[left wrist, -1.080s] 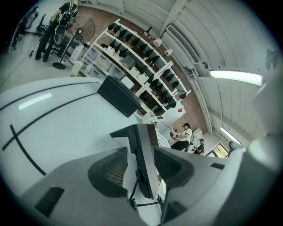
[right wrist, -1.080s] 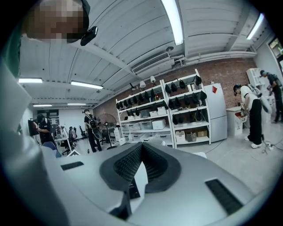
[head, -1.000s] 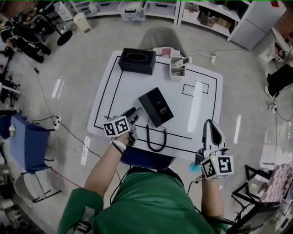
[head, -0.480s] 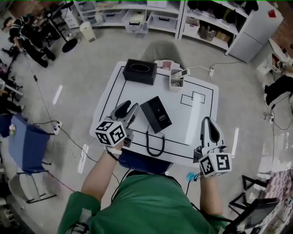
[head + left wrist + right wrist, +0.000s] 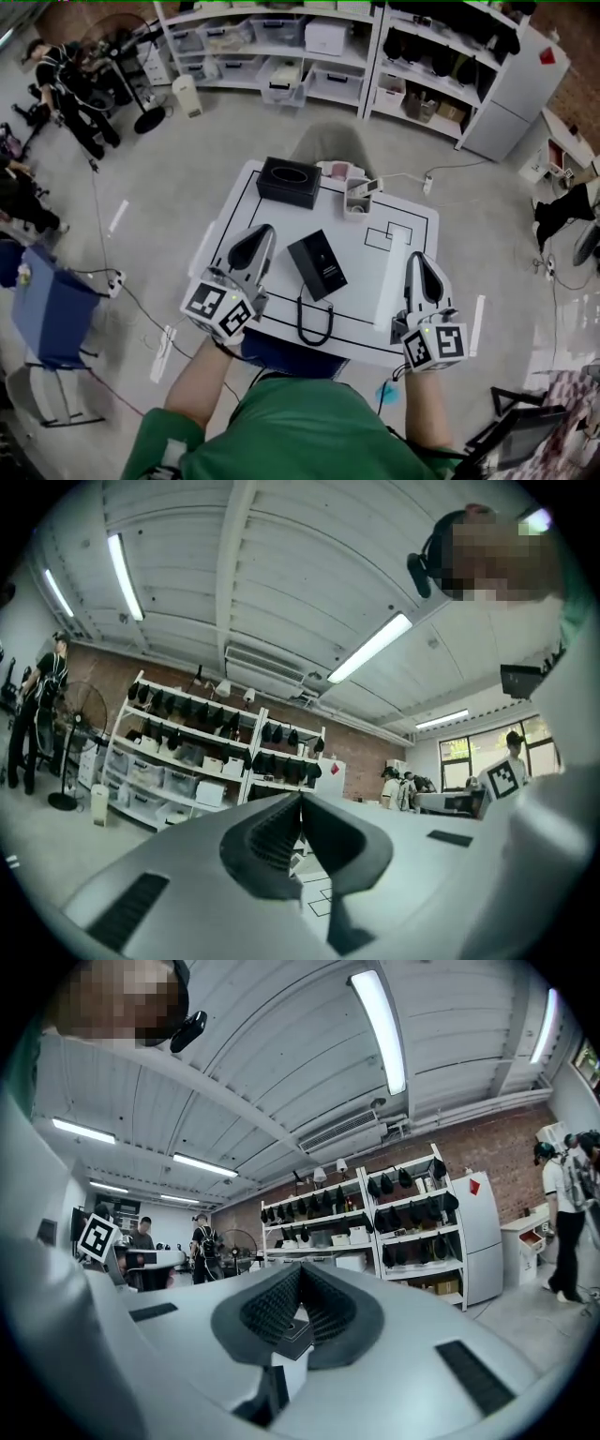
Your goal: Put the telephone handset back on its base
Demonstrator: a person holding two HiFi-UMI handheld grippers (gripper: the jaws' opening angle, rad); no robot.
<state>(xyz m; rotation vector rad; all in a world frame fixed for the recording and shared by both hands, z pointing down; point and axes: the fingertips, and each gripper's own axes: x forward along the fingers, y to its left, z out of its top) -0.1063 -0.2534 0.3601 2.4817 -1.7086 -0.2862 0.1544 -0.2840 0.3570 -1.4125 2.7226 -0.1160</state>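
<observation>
Black cord (image 5: 301,319) looped beside the telephone (image 5: 317,265) could be snagged, and the telephone dragged askew, were the shut, empty left gripper (image 5: 259,232) or right gripper (image 5: 416,260) swept past.

Right gripper (image 5: 300,1274): jaws closed tip to tip, nothing between them.
Shelving (image 5: 412,1232): stands against a brick wall (image 5: 506,1143); rows of dark items on it.
White cabinet (image 5: 478,1237): just right of the shelving.
Strip lights (image 5: 380,1030): long, lit, on a ribbed ceiling.
Person (image 5: 562,1208): standing at the right edge.
Fan (image 5: 239,1241): left of the shelving, near two more people.
</observation>
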